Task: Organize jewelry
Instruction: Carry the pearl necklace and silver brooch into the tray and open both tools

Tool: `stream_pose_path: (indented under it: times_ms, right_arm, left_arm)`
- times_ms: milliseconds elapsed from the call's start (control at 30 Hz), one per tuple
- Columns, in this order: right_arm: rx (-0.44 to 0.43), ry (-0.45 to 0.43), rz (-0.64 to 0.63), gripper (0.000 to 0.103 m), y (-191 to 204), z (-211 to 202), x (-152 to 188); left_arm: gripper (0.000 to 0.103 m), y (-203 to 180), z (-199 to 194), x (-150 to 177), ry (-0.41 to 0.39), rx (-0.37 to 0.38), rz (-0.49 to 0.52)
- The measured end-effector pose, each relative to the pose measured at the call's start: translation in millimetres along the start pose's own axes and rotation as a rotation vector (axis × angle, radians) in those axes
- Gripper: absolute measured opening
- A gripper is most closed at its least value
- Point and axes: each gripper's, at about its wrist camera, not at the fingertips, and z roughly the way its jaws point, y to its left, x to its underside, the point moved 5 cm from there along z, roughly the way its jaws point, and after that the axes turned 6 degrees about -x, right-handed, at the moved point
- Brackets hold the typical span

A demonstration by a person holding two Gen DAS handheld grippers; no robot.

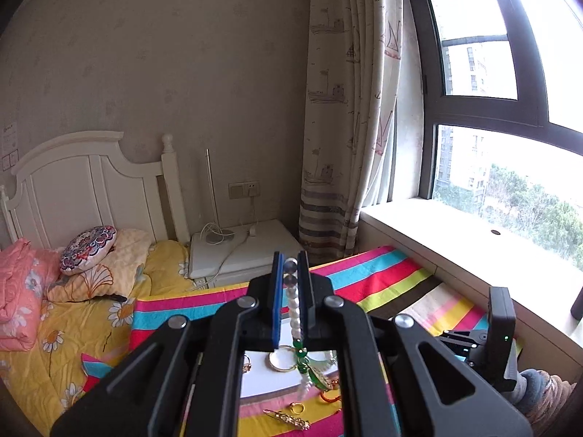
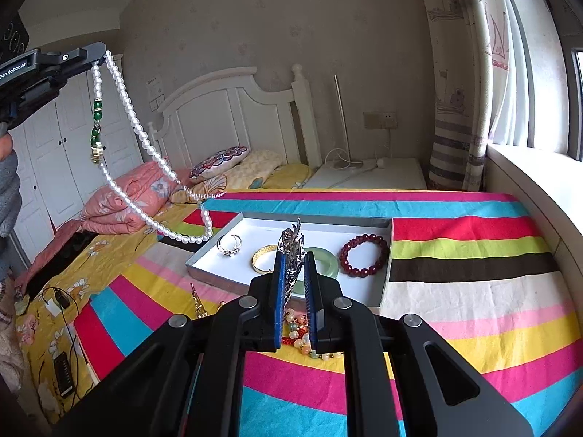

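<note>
Jewelry is being sorted into a shallow white tray on the striped bedspread. The left gripper is closed on a pearl necklace with green beads; seen from the right wrist it hangs high at 10 o'clock, its loop sagging just above the tray's left corner. The right gripper is nearly closed on a silver ornament, held over the tray's near edge. Already in the tray, from 9 to 3 o'clock: silver rings, a gold bangle, a pale green bangle and a dark red bead bracelet. A mixed bead strand and a gold clip lie on the bedspread outside it.

To set the necklace down well, I would bring the sagging loop over bare tray floor at 12 o'clock, lower until the pearls pool, then open, so nothing drapes over the rim or tangles with the rings.

The left gripper's body reads "GenRobot.AI", partly cut off.
</note>
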Motion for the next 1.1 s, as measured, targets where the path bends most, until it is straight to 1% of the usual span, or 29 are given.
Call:
stream_pose_path:
  times_ms: [100,233,433,600,700,800,867,967,1100]
  right_arm:
    - [0.004,0.004,-0.010,0.011,1,3,-2]
    - [0.015,0.010,-0.033,0.011,0,10,-13]
    - [0.008,0.020,-0.056,0.011,3,31,-32]
    - [0.012,0.063,-0.054,0.011,-3,66,-43]
    - [0.025,0.109,-0.046,0.011,-11,97,-46]
    - [0.029,0.171,-0.017,0.011,-19,130,-44]
    - [0.047,0.205,-0.018,0.011,-21,148,-42]
    - [0.085,0.246,-0.049,0.011,-22,170,-37]
    - [0.189,0.308,-0.164,0.011,-24,196,-29]
  left_arm:
    - [0.007,5,16,1,0.034,0.004,-0.016]
    - [0.007,9,39,5,0.068,0.003,-0.028]
    - [0.007,15,69,10,0.110,-0.028,-0.029]
    - [0.007,27,104,11,0.130,-0.081,-0.046]
    - [0.007,35,132,14,0.158,-0.092,-0.080]
    - [0.007,40,158,16,0.172,-0.136,-0.069]
    - [0.007,41,170,17,0.169,-0.161,-0.056]
    - [0.007,40,184,22,0.186,-0.155,-0.045]
    - [0.007,26,205,51,0.254,-0.094,-0.025]
